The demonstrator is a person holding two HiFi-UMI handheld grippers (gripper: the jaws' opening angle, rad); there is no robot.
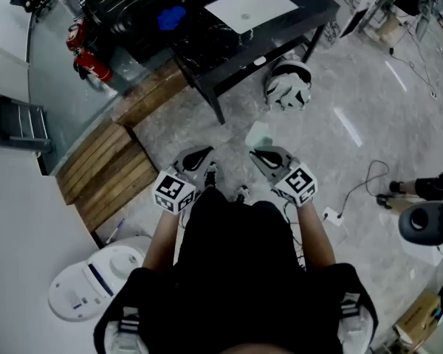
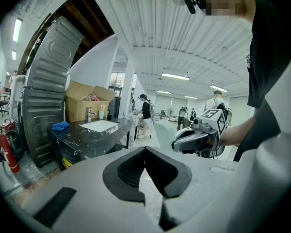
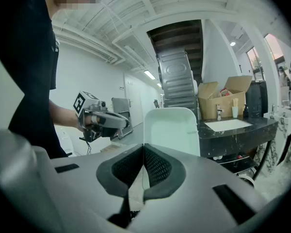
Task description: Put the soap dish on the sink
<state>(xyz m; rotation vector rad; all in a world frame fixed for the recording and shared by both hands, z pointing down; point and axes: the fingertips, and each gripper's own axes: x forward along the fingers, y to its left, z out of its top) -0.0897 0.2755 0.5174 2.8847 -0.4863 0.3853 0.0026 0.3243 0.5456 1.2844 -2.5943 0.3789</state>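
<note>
My right gripper [image 1: 257,153] [image 3: 143,152] is shut on the lower edge of a pale green soap dish [image 3: 172,130] [image 1: 258,135], which stands upright above its jaws. The left gripper view also catches the dish [image 2: 164,132], just ahead of that gripper [image 2: 196,140]. Beside it on the left, at the same height, my left gripper [image 1: 199,153] [image 2: 145,152] is shut with nothing in it. The white sink [image 1: 251,7] [image 3: 230,125] [image 2: 103,125] is set in a black marble table [image 1: 207,46], well ahead of both grippers across the floor.
A blue cloth [image 1: 171,17] lies on the table's left end. A white round object [image 1: 288,85] sits on the floor by the table. Red fire extinguishers [image 1: 85,50], wooden boards [image 1: 107,168] and a white device [image 1: 88,286] are at the left. Cables [image 1: 362,183] trail at the right.
</note>
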